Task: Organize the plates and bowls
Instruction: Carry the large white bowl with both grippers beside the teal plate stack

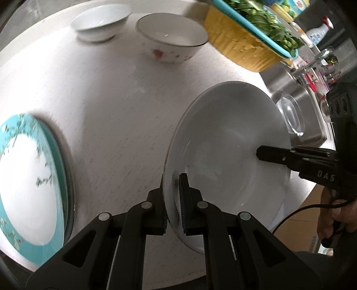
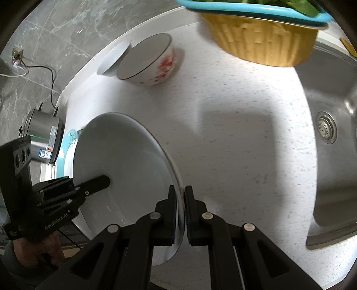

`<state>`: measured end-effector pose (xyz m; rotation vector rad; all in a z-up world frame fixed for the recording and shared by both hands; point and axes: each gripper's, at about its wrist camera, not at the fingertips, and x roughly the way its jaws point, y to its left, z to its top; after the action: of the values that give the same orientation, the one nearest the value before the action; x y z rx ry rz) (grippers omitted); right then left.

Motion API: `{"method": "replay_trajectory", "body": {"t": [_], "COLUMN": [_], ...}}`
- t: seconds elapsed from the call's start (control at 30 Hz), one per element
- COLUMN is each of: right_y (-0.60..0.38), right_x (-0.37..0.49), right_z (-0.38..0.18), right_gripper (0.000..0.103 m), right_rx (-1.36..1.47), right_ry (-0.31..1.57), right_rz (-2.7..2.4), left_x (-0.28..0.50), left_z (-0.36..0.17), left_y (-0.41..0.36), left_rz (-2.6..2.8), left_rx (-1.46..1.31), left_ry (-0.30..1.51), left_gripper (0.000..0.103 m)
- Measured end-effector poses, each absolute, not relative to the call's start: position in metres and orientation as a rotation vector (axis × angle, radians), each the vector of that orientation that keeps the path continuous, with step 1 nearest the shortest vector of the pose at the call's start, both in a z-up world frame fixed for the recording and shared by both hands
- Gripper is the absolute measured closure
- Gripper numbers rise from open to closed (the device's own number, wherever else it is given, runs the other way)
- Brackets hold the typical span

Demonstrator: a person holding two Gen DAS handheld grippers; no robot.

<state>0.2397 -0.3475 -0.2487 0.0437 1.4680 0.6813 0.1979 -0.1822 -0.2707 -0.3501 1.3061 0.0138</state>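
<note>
nearest to me, the left claw (image 1: 173, 200) pinches one rim of the white plate (image 1: 227, 142) and the right claw (image 2: 181, 209) pinches the opposite rim, so the plate hangs between them above the tabletop (image 1: 116, 107), apparently lifted clear. to do this well, i'd say both hands must travel together and level, since a twist by either could pry the rim out of the other's grip. just to the left lies the teal-rimmed plate (image 1: 29, 178), the likely base for a stack: lower the white one flat and centred, then let go. further back stand the flowered bowl (image 1: 171, 38) and the plain white bowl (image 1: 101, 21), not yet nested.
</note>
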Motion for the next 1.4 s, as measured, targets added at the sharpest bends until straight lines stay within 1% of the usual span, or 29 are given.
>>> {"method": "replay_trajectory", "body": {"t": [0.27,0.6,0.97,1.03,1.07,1.1,1.13,1.17,1.2,1.23,1.27,1.3,1.33,1.4], "right_y": [-0.327,-0.322,-0.318,-0.32,-0.32,-0.323,-0.324,-0.325,-0.326,-0.328,-0.331,-0.334,-0.337,-0.345], "right_x": [0.235,0.231,0.227,0.226,0.225,0.226,0.227,0.227,0.227,0.228,0.23,0.23,0.232,0.236], "right_z": [-0.25,-0.26,-0.27,-0.272,-0.272,-0.272,-0.272,-0.271,-0.271,-0.271,-0.269,-0.265,-0.261,-0.254], "right_gripper": [0.094,0.094,0.093,0.093,0.091,0.09,0.09,0.09,0.087,0.072,0.055,0.048,0.041,0.038], "right_rx": [-0.024,-0.053,-0.05,-0.04,-0.027,-0.02,-0.015,-0.007,0.003,0.012,0.018,0.03,0.04,0.065], "right_ry": [1.521,1.535,1.529,1.529,1.526,1.523,1.519,1.514,1.512,1.509,1.503,1.492,1.481,1.462], "right_rz": [0.687,0.667,0.649,0.647,0.648,0.651,0.65,0.649,0.647,0.643,0.642,0.641,0.639,0.631], "left_x": [0.184,0.19,0.203,0.203,0.202,0.201,0.201,0.199,0.199,0.198,0.197,0.196,0.195,0.193], "left_z": [-0.276,-0.293,-0.297,-0.298,-0.299,-0.298,-0.297,-0.295,-0.291,-0.288,-0.283,-0.275,-0.27,-0.256], "left_y": [-0.162,-0.166,-0.173,-0.171,-0.171,-0.17,-0.17,-0.17,-0.169,-0.169,-0.169,-0.168,-0.168,-0.166], "left_rz": [0.049,0.063,0.071,0.078,0.082,0.082,0.083,0.086,0.09,0.092,0.092,0.092,0.092,0.088], "left_rx": [-0.396,-0.338,-0.29,-0.293,-0.295,-0.307,-0.311,-0.312,-0.31,-0.309,-0.307,-0.302,-0.298,-0.303], "left_ry": [1.326,1.357,1.335,1.337,1.337,1.332,1.324,1.312,1.3,1.292,1.283,1.267,1.259,1.24], "left_gripper": [0.095,0.088,0.085,0.078,0.067,0.049,0.042,0.038,0.038,0.037,0.031,0.028,0.028,0.028]}}
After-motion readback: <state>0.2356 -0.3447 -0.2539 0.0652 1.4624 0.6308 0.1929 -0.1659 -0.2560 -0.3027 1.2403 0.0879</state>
